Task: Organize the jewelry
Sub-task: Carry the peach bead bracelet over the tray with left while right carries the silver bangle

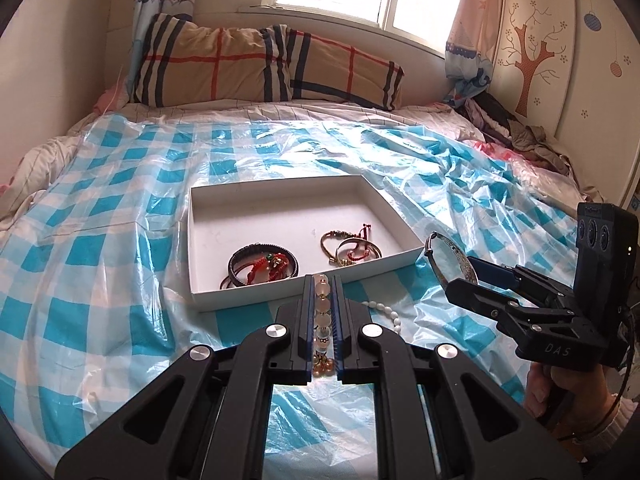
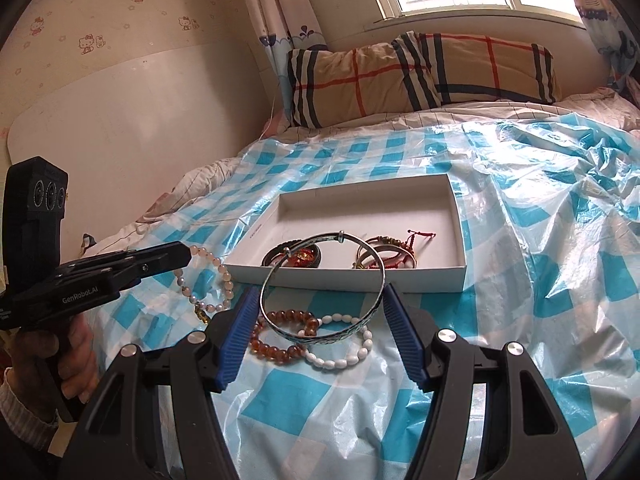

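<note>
A white shallow box lies on the checked plastic sheet, holding several bracelets. My left gripper is shut on a pale pink bead bracelet, just before the box's near edge. My right gripper is shut on a wide silver bangle, held above the sheet near the box's front right corner. An amber bead bracelet and a white bead bracelet lie on the sheet below it.
The blue-and-white checked plastic sheet covers the bed. Plaid pillows lie at the head under the window. A heap of clothes sits at the far right by the wall.
</note>
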`<action>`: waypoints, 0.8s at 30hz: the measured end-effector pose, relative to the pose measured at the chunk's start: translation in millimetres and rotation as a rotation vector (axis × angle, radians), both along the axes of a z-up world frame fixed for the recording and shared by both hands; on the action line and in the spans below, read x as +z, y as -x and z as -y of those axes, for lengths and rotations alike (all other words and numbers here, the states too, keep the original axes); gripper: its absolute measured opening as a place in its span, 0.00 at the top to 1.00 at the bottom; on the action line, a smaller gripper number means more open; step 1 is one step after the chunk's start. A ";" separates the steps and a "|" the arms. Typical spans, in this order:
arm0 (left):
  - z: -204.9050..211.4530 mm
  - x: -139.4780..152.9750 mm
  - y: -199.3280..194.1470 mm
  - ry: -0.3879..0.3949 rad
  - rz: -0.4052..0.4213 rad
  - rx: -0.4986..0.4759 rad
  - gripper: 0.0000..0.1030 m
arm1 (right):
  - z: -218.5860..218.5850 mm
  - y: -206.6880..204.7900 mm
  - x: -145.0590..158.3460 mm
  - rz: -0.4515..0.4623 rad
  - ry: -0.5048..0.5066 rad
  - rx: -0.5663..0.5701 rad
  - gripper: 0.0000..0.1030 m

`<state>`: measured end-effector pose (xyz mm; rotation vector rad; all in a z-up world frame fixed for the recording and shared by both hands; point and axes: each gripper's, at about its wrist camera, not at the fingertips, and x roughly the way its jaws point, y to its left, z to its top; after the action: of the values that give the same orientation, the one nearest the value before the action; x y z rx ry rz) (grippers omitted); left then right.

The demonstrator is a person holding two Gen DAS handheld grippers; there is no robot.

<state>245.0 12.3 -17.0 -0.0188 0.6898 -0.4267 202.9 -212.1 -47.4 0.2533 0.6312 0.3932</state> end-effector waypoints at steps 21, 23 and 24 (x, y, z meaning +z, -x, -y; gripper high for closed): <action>11.1 12.7 -18.4 0.056 0.061 -0.010 0.93 | -8.8 -17.4 8.8 0.047 0.015 0.018 0.39; 12.1 13.0 -21.0 0.057 0.064 -0.010 0.93 | -10.5 -19.1 9.1 0.050 0.016 0.020 0.39; 12.5 13.0 -22.3 0.058 0.065 -0.010 0.93 | -10.9 -19.9 9.2 0.052 0.017 0.021 0.39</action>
<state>267.3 -0.2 -4.0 -0.0562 0.6137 -0.4548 222.8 -201.2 -38.3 0.2196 0.5863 0.4135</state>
